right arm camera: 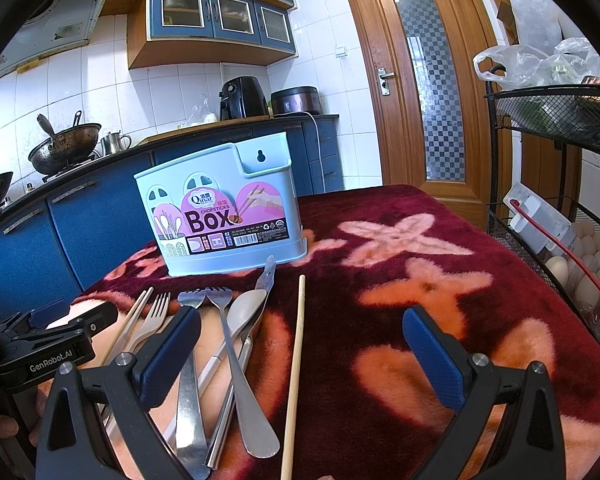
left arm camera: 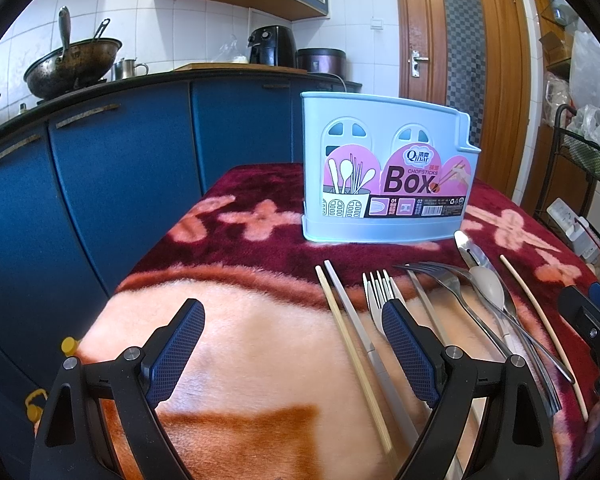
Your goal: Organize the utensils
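The left gripper hovers low over the plush blanket, its blue-padded fingers spread wide apart with nothing between them, pointing toward the pale blue chopsticks box, which stands upright ahead and slightly to its right. Its right finger lies over a pale plastic fork; just left of that finger a wooden chopstick and a white chopstick lie side by side. The right gripper is held level beside it, jaws likewise wide apart and empty, above a lone wooden chopstick that runs between its fingers. Left of this chopstick, by the left finger, lie two metal forks, a pale spoon and tongs, overlapping; the box stands ahead to the left
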{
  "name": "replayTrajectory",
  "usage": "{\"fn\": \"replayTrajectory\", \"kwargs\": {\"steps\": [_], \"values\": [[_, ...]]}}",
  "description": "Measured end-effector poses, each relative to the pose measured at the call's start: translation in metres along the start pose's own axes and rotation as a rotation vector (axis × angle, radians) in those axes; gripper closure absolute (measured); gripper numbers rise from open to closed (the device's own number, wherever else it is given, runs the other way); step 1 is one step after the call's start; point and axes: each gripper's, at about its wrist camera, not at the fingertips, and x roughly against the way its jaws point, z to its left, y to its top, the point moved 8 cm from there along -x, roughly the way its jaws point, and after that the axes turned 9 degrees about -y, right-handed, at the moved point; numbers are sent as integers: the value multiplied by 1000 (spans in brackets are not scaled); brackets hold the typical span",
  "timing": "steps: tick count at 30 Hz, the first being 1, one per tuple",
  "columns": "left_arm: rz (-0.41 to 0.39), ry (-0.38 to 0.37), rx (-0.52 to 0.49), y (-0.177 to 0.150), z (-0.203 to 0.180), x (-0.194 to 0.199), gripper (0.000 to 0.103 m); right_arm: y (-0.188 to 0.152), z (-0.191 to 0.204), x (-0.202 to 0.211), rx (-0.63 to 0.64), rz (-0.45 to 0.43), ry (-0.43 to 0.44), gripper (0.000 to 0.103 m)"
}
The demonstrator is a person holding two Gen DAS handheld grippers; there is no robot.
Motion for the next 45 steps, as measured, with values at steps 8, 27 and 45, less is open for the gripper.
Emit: {"fn": "replayTrajectory", "kwargs": {"steps": [8,27,45], "values": [[0,0,1,0,0,0,12,0,-1,0,-2,3,-1,0],[172,-27,-42,-9,-4,-11,12,-6,-25,-23,-37,294,52,0],[388,-67,23,-23,13,-23,13,-18,-13,-41,217,560,26,38]]}}
